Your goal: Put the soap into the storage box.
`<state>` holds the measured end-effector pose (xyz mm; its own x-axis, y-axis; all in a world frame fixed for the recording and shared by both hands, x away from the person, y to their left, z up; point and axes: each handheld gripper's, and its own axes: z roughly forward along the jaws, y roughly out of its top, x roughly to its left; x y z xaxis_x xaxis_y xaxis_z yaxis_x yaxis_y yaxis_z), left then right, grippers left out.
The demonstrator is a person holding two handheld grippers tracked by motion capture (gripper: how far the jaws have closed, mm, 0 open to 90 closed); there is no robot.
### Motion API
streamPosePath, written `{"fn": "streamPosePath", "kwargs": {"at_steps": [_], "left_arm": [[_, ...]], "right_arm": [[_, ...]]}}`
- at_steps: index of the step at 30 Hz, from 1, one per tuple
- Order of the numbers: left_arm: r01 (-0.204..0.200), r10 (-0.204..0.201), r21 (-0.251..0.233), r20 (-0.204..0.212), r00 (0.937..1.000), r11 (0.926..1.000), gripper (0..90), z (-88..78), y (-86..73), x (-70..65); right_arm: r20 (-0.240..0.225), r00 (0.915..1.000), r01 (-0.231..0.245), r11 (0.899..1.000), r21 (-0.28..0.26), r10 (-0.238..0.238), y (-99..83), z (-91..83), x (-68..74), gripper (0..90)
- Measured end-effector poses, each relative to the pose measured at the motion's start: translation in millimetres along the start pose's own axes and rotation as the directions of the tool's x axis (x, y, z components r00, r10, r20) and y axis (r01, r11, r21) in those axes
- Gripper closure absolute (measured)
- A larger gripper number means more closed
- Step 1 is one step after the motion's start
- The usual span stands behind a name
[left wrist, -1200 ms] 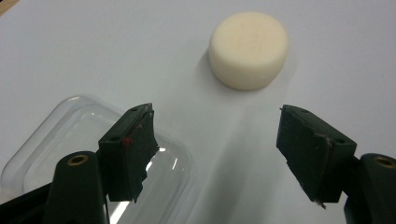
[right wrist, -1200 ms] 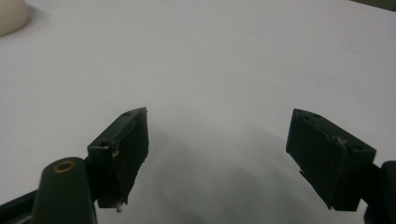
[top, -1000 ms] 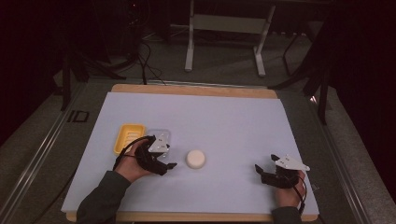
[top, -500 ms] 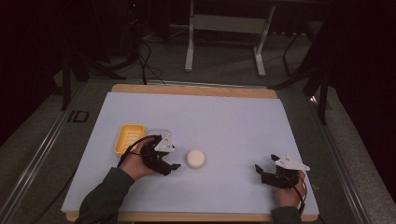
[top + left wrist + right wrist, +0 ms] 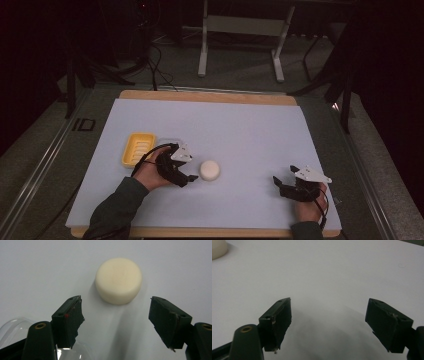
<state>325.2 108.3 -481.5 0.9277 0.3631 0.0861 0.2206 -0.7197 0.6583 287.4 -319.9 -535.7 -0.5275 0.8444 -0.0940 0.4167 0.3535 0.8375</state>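
Bright table, dark room
Light falls from above on the white sheet [image 5: 240,130]; close views look soft, with blurry grey shadows under the jaws

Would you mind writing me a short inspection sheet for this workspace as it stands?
Surface: pale sheet on a wooden board, flat.
Job's things: cream round block lying free on the sheet, just ahead of the left gripper.
Clutter: yellow tray and a clear container beside it.
Grippers: left gripper open, jaws just opening, nothing between them; right gripper open, holding nothing.
Cables: black cable looping from the left gripper.
Surroundings: dark room, metal stand behind the table.
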Motion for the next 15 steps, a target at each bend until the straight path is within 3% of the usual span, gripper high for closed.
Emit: {"fn": "streamPosePath", "kwargs": {"at_steps": [11,15], "left_arm": [[-0.003,0.002,0.023,0.050,0.9987,0.9997,23.7,9.1,7.0,-0.4],[0.022,-0.024,0.038,0.063,0.9977,0.9990,20.3,14.1,8.5,0.5]], "right_arm": [[0.001,1.0000,0.001,1.000,-0.001,-0.001,0.0,-0.1,0.1,20.9],[0.001,1.0000,0.001,1.000,0.000,-0.001,0.0,-0.2,0.3,20.9]]}}
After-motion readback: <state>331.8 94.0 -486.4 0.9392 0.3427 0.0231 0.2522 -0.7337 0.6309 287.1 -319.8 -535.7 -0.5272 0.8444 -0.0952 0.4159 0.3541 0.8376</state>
